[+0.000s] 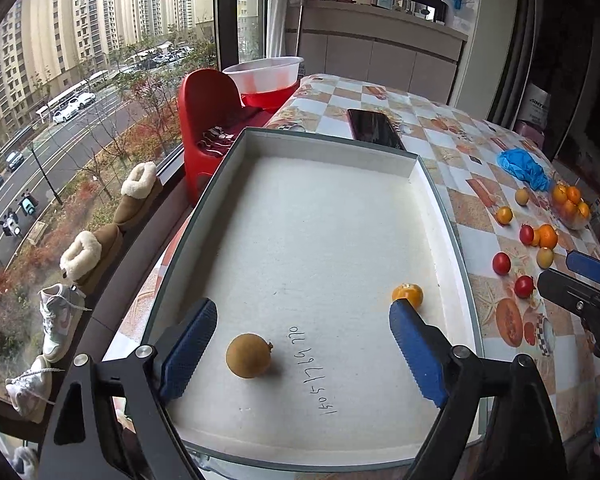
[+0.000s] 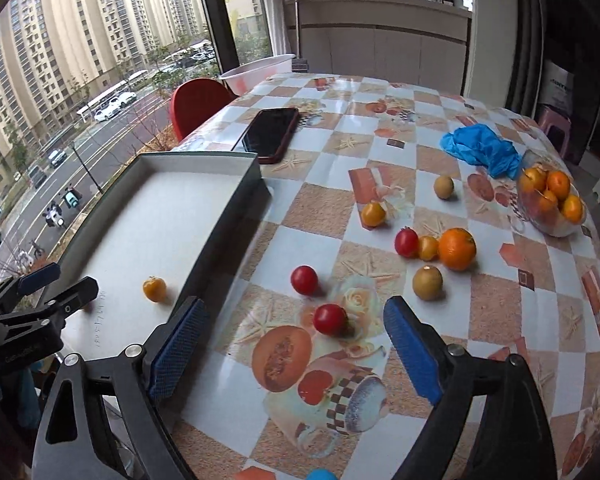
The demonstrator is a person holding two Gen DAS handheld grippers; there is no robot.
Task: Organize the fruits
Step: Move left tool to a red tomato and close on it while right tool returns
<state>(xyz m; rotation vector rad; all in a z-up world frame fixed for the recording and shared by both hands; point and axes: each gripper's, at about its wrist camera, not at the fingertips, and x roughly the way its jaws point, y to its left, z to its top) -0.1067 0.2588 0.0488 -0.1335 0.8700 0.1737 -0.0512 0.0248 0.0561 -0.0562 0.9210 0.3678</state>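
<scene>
A white shallow box [image 1: 440, 216] [image 2: 220, 200] lies on the table's left side. In it lie a brown round fruit [image 1: 248, 355] and a small orange fruit [image 1: 408, 294] [image 2: 154, 289]. My left gripper [image 1: 300, 344] is open above the box, the brown fruit lying between its fingers. My right gripper [image 2: 292, 344] is open over the table, just short of a red tomato [image 2: 330, 319]. More loose fruits lie beyond: another red tomato [image 2: 304, 279], a brown fruit [image 2: 427, 282], an orange [image 2: 457, 249].
A glass bowl of oranges [image 2: 552, 204] stands at the right. A blue glove [image 2: 480, 150] and a black phone [image 2: 272, 134] lie further back. A red chair [image 1: 204, 120] with a white basin [image 1: 264, 74] stands by the window.
</scene>
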